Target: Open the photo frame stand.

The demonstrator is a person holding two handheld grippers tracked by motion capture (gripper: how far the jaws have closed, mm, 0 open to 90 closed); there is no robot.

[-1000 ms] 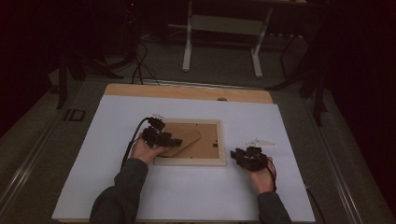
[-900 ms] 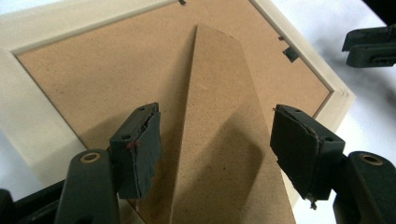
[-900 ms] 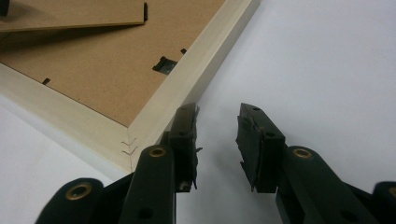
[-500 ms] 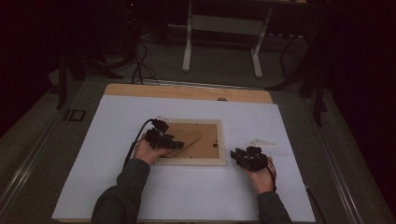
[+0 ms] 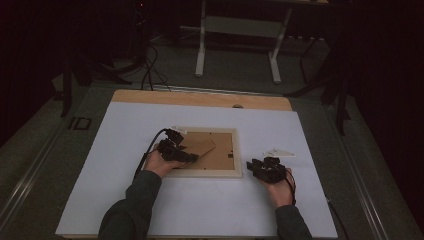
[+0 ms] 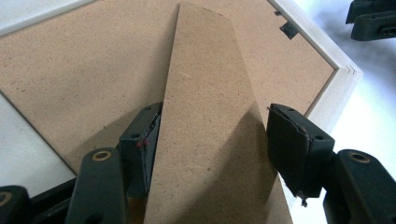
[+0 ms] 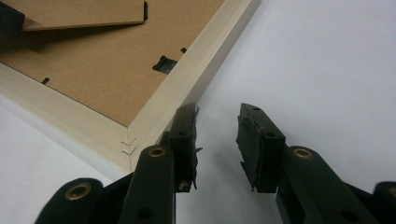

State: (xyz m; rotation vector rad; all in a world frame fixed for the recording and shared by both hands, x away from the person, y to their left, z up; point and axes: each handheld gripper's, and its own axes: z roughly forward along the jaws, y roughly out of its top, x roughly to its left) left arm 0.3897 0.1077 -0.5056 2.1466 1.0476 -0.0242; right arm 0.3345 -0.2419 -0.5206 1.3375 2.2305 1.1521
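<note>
1. The fingers (image 6: 141,148) of the left gripper (image 5: 187,156) stand apart on either side of the raised stand flap (image 6: 212,126); the jaws have just been closing in a little, with the flap between them; one pad lies close against the flap's edge at nine o'clock, the other is clear of it at three o'clock, so nothing is clamped yet.
2. The flap belongs to the picture frame (image 5: 206,171), which lies face down near the middle of the white sheet (image 5: 125,125); its brown backing board (image 6: 79,79) is up, presumably so the stand can be reached.
3. The flap is lifted off the backing and points toward twelve o'clock in the left gripper view; by my judgement it is being folded or positioned.
4. The right gripper (image 7: 217,140) rests at the frame's corner, at about four o'clock from the frame in the high view; its fingers (image 7: 184,135) are partly apart and empty; one touches or nearly touches the pale wooden edge (image 7: 196,79), likely to brace the frame against sliding.
5. A small black turn clip (image 7: 163,63) sits on the backing near that edge.
6. The sheet covers a wooden table (image 5: 200,97).
</note>
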